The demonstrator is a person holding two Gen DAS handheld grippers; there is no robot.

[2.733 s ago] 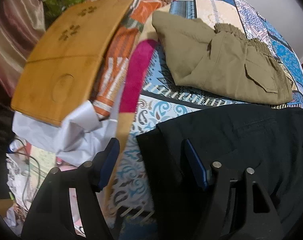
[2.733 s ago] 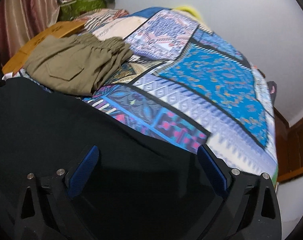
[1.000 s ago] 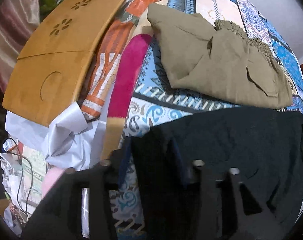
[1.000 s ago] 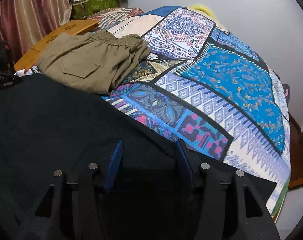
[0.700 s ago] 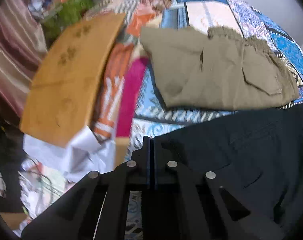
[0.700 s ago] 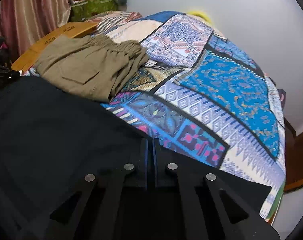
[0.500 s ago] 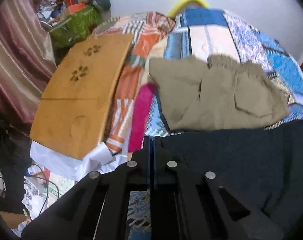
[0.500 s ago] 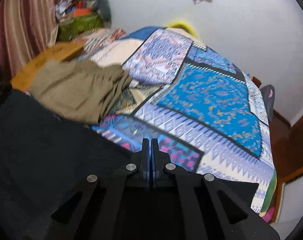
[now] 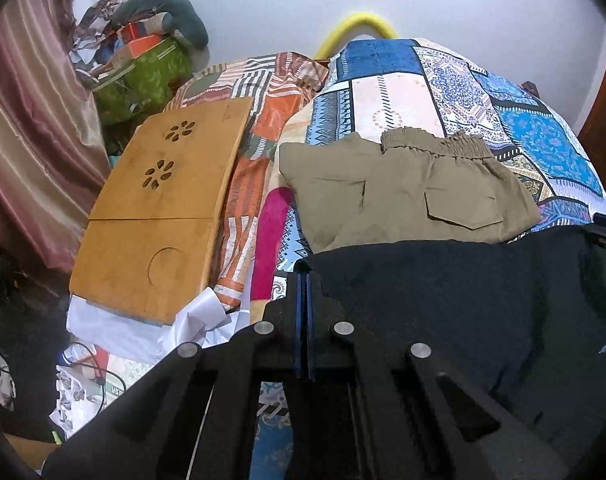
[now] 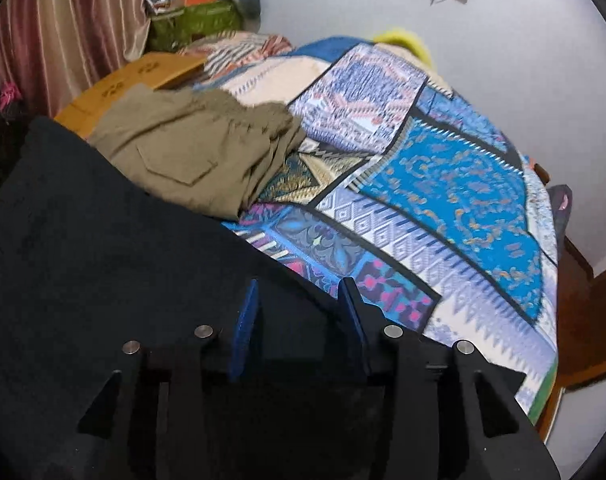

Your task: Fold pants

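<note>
Black pants (image 9: 463, 300) lie spread on the near part of the patchwork bedspread (image 9: 443, 80); they also show in the right wrist view (image 10: 103, 240). My left gripper (image 9: 304, 280) is shut on the pants' left edge, lifted a little above the bed. My right gripper (image 10: 299, 292) is partly open, its blue pads on either side of the pants' right edge. Folded olive pants (image 9: 403, 192) lie just beyond the black ones, also in the right wrist view (image 10: 191, 148).
A wooden lap tray (image 9: 159, 208) lies at the bed's left edge, beside a pink strip (image 9: 269, 240) and white paper (image 9: 143, 332). Curtain (image 9: 31, 140) and clutter with a green bag (image 9: 143, 76) stand at the left. The bed's right edge (image 10: 543, 380) drops to the floor.
Both grippers closed on the black pants' edges and lifted. My right gripper, shut half a second ago, has now parted its jaws. The left stays shut and raised.
</note>
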